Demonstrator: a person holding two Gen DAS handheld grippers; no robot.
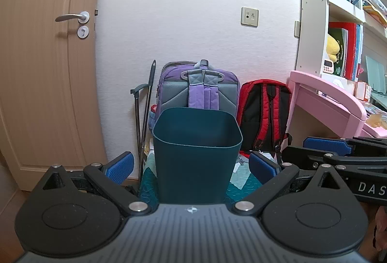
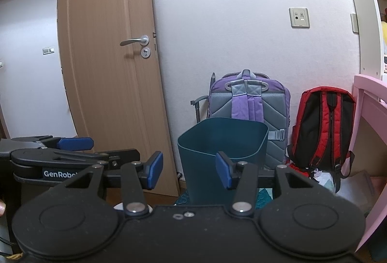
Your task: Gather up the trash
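The bin (image 1: pixel 197 154) is being framed straight ahead of the left claw (image 1: pixel 191 165), between its blue pads but beyond them, untouched; that claw is being held released and empty. From the right claw (image 2: pixel 188 172), also released with nothing between its pads, the bin is being seen ahead and slightly to the right.

A tip-over is being risked, in all likelihood: the bin is tall, looks light, and is being stood on a soft quilted mat (image 1: pixel 244 186), so a push against its rim could topple it. The two claws are being held close side by side, so a clash is possible if either is swung.

The bin is being shown as dark teal, squarish, tapering downward, open-topped; its floor is hidden. Crumpled paper (image 2: pixel 323 178) is being glimpsed beyond the right claw, at the foot of the red backpack (image 2: pixel 323 128).
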